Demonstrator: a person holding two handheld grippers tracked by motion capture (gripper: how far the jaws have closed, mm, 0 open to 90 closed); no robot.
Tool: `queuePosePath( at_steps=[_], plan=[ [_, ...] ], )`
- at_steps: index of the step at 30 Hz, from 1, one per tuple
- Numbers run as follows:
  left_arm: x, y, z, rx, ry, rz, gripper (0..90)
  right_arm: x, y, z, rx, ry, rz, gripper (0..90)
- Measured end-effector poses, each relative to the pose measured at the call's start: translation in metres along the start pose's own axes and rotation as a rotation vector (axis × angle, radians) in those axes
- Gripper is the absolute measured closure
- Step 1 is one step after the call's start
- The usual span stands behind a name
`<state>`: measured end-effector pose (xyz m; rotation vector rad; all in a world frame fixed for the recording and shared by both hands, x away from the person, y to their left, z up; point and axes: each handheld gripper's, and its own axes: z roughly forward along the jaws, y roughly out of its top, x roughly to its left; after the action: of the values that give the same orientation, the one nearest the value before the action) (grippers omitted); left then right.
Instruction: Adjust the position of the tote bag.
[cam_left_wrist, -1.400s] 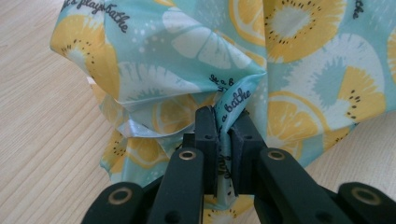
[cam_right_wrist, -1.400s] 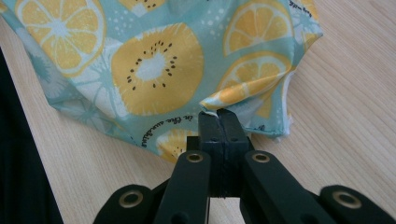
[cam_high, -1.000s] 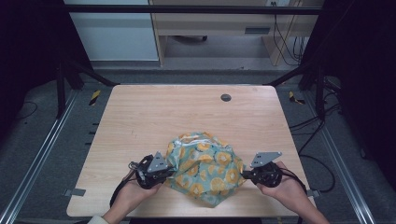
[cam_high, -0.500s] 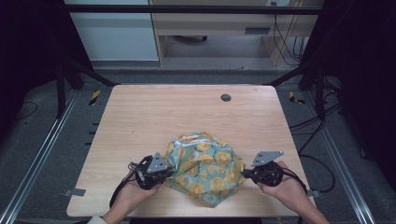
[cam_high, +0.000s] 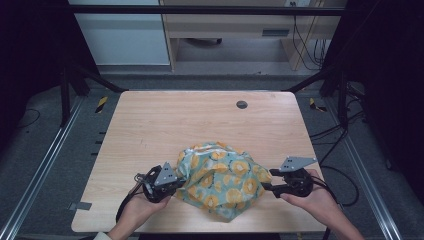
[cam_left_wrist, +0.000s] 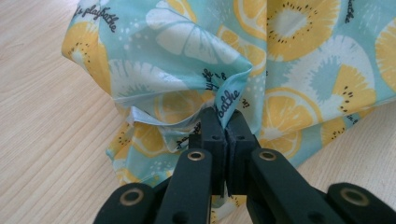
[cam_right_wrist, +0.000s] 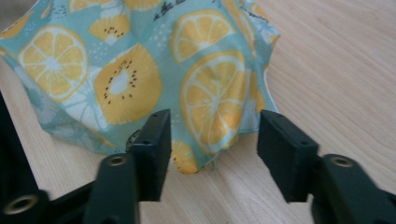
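Crumpled fruit-print cloth (cam_high: 222, 180) lies bunched on the near half of the wooden table (cam_high: 165, 125), between two hand-held grippers.

The cloth is teal with yellow citrus slices and small black lettering. At the cloth's left edge, the left gripper (cam_high: 172, 184) has its jaws pressed together on a pinched fold of the fabric; in the left gripper view (cam_left_wrist: 225, 133) the fold stands up between the two black jaws. At the cloth's right edge, the right gripper (cam_high: 266, 186) points toward the fabric with its jaws spread wide; in the right gripper view (cam_right_wrist: 212, 140) a low corner of the cloth lies in the gap between them, touching neither jaw as far as can be told. A small dark round disc (cam_high: 242, 104) sits beyond the cloth, near the table's far edge.
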<state>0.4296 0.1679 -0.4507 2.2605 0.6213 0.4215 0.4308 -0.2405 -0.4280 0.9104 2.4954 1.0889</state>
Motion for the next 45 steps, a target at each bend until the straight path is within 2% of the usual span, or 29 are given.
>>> queuePosePath(
  at_steps=[3,7,9,14,20,24,25,33,37,40,45],
  plan=[
    [0.000,0.001,-0.003,-0.006,-0.001,0.001,88.5,-0.001,0.003,-0.002,-0.010,-0.011,0.001,32.8],
    [0.001,0.004,-0.006,-0.014,0.006,0.006,88.6,0.000,0.019,-0.004,-0.044,-0.021,-0.019,27.8],
    [0.001,0.005,-0.006,-0.016,0.007,0.006,88.6,0.002,0.028,-0.003,-0.052,-0.011,-0.025,26.3],
    [0.001,0.006,-0.007,-0.019,0.002,0.006,88.6,0.009,0.046,0.010,-0.059,0.011,-0.043,24.4],
    [0.001,0.007,-0.008,-0.022,0.005,0.007,88.6,0.016,0.058,0.026,-0.045,0.043,-0.064,24.5],
    [0.001,0.007,-0.009,-0.024,0.003,0.011,88.6,0.021,0.064,0.037,-0.024,0.061,-0.079,32.2],
    [0.001,0.007,-0.010,-0.024,0.001,0.011,88.6,0.022,0.065,0.040,-0.021,0.066,-0.086,39.1],
    [0.000,0.009,-0.010,-0.032,-0.003,0.011,88.6,0.021,0.068,0.043,-0.023,0.100,-0.103,71.3],
    [-0.001,0.011,-0.011,-0.043,-0.005,0.009,88.6,0.019,0.069,0.041,-0.034,0.116,-0.102,84.4],
    [-0.001,0.013,-0.015,-0.059,-0.005,0.004,88.6,0.017,0.071,0.038,-0.055,0.123,-0.097,89.0],
    [0.000,0.016,-0.024,-0.091,0.001,0.001,88.6,0.019,0.075,0.028,-0.104,0.120,-0.100,89.7]
  ],
)
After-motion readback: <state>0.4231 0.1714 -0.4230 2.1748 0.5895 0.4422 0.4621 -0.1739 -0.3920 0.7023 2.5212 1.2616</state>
